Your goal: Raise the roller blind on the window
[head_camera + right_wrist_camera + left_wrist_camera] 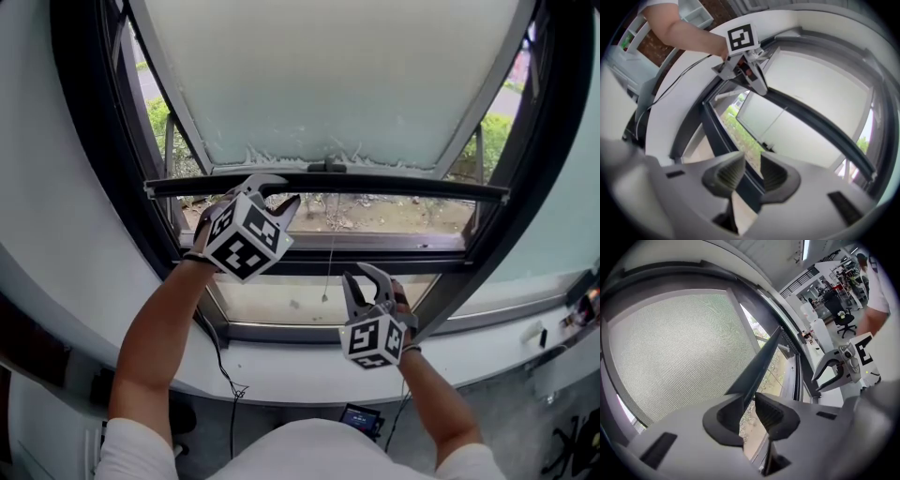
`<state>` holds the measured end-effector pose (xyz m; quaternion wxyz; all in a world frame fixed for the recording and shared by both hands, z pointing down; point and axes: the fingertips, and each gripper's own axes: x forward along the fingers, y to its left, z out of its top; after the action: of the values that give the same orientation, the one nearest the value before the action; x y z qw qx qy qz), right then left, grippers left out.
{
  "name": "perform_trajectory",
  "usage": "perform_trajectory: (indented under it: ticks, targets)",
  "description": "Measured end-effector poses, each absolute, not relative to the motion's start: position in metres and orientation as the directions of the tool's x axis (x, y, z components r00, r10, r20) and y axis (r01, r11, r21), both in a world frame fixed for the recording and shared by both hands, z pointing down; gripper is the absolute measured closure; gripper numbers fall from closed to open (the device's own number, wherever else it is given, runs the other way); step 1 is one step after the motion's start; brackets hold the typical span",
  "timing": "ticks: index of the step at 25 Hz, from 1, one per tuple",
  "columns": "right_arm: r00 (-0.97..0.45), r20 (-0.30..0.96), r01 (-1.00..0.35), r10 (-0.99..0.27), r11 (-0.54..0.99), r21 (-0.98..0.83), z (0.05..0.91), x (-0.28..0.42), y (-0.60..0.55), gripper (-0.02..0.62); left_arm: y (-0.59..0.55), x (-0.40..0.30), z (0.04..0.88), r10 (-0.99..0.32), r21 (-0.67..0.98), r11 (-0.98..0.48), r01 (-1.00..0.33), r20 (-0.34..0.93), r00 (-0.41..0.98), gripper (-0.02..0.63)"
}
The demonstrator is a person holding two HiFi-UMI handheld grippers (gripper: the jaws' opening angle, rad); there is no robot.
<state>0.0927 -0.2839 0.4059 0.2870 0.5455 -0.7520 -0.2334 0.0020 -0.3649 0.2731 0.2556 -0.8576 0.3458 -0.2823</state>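
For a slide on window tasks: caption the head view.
Left gripper grips the white roller blind's dark bottom bar; right gripper hangs open below.

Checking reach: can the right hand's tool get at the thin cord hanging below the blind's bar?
Probably yes. The right tool stands open and empty, close to the right of the cord, which hangs free. Nothing lies between them, and the left tool is up at the bar.
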Motion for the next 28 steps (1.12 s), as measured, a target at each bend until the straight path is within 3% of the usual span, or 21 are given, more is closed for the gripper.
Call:
perform_trajectory:
  ticks: [28]
  targets:
    - [-0.282, 0.245, -0.706, -0.927, 0.374, 0.601, 0.422, 0.079, -0.284, 0.485, -0.368, 0.002, 0.205, -0.769, -0.674, -0.561, -0.480, 0.211, 0.603, 0.514]
